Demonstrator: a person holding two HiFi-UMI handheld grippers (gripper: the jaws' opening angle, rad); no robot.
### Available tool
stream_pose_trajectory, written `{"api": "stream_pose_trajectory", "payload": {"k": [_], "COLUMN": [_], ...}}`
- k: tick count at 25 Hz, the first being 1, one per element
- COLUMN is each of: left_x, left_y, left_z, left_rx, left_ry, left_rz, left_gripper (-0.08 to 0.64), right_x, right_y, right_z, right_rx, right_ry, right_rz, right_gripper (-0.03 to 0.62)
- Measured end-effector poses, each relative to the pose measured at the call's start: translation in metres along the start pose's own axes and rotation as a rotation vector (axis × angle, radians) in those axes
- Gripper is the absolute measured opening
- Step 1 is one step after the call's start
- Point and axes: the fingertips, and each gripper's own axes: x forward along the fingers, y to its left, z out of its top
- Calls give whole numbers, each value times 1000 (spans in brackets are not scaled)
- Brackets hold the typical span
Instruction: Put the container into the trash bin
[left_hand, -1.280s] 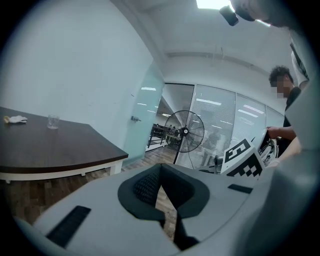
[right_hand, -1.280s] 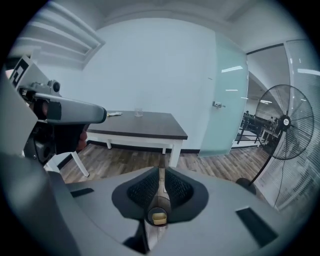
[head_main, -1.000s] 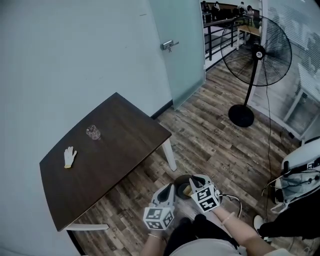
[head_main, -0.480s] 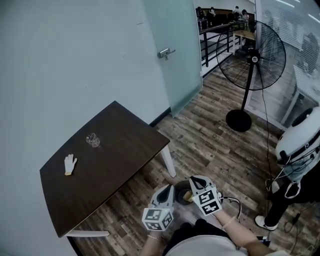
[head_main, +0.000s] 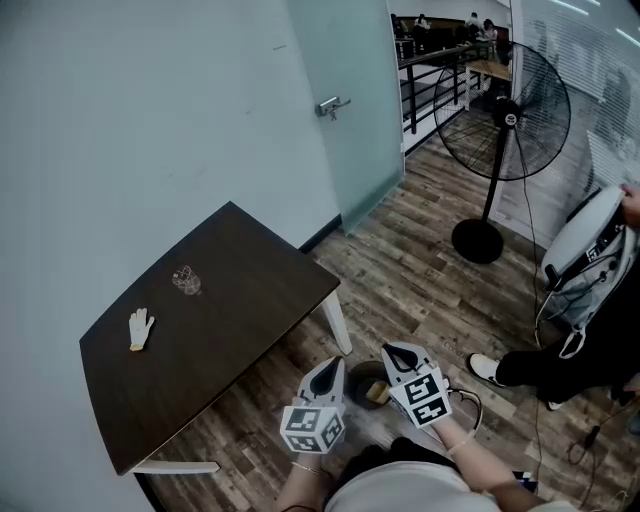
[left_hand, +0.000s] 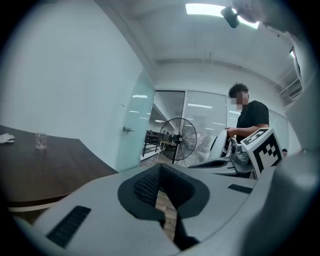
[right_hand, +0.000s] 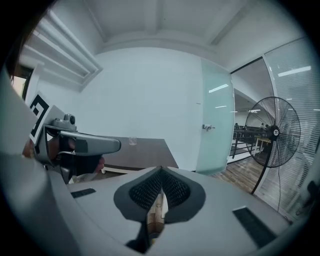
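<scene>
While both pairs of jaws are pressed together with nothing between them, we hold the left gripper (head_main: 333, 362) and right gripper (head_main: 392, 348) side by side over the bin (head_main: 356, 374), aimed forward and slightly down. The yellowish container (head_main: 379, 392) lies inside the bin, touched by neither gripper.

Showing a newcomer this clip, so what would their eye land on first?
First the two marker-cube grippers at the bottom of the head view, left gripper and right gripper, both shut and empty, with a dark round trash bin on the floor between them and a yellowish object seemingly in it. Next, the dark table at left, bearing a glass and a white glove, and the tall black fan at upper right.
</scene>
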Motion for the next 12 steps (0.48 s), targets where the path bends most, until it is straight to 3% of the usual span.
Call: {"api": "stream_pose_trajectory", "payload": {"k": [12], "left_x": [1], "left_y": [-1], "left_z": [15], "left_rx": [5], "left_ry": [-24], "left_rz": [11], "left_gripper": [18], "right_x": [-11], "right_y": [-5], "right_z": [18], "right_rx": [-2], "right_ry": [-47], "right_rz": [1], "right_gripper": [8]}}
